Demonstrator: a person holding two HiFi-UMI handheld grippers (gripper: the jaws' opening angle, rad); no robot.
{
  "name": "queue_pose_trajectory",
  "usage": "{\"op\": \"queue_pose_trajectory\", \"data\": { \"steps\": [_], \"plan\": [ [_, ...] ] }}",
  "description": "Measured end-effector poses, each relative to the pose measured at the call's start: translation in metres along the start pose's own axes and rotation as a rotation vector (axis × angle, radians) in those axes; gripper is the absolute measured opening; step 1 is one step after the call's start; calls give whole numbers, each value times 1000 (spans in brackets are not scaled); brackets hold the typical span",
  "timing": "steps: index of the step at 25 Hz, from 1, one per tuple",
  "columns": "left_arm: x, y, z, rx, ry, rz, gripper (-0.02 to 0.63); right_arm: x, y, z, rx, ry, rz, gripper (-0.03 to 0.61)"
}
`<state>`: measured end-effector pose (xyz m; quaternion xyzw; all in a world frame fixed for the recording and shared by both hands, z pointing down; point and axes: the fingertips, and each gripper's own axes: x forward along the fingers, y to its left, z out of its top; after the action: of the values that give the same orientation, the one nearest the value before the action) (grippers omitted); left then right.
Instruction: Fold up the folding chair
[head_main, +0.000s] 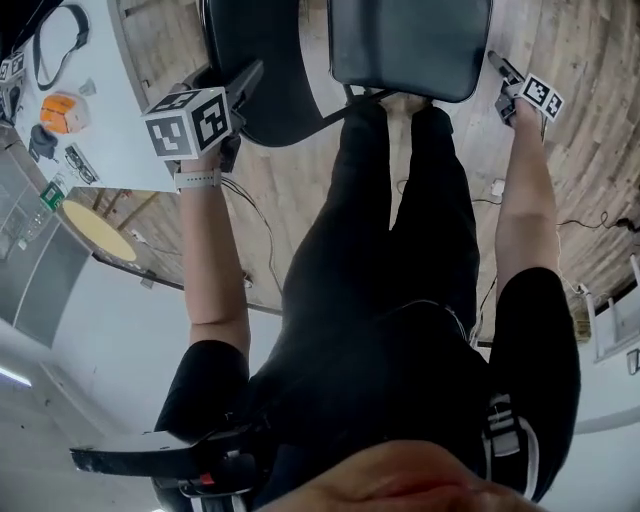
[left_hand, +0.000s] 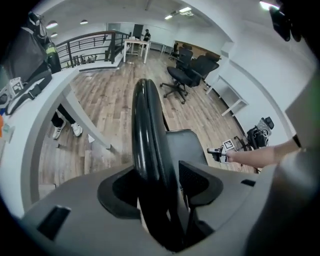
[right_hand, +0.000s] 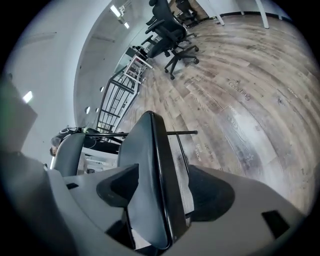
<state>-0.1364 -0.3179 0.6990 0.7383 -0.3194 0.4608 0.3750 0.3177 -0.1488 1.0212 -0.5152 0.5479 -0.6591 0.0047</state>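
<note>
The wooden floor (head_main: 570, 110) spreads below, with a white worktop (head_main: 115, 140) at the left. The folding chair (head_main: 430, 60) stands just ahead of the person's feet, its seat (head_main: 400, 30) at the right and its backrest (head_main: 270, 70) at the left. The left hand-held gripper (left_hand: 160, 185) is open, its jaws straddling the backrest's rim. The right hand-held gripper (right_hand: 160, 192) is open too, astride the seat's edge.

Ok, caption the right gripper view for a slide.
Right gripper straddles the chair seat edge, jaws open, wooden floor beyond.
</note>
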Motion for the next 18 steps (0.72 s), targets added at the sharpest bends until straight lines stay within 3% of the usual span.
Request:
{"op": "queue_pose_trajectory", "data": {
  "steps": [5, 9, 14, 18],
  "plan": [
    [7, -5, -3, -28, 17, -79, 119, 35, -9, 9, -26, 36, 105, 308],
    [8, -7, -1, -55, 24, -121, 95, 54, -2, 10, -67, 84, 174, 328],
    [8, -8, 1, -35, -5, -146, 84, 67, 26, 1, 122, 83, 444, 330],
    [7, -7, 2, -31, -6, -148, 83, 78, 25, 0, 32, 118, 443, 325]
  ]
}}
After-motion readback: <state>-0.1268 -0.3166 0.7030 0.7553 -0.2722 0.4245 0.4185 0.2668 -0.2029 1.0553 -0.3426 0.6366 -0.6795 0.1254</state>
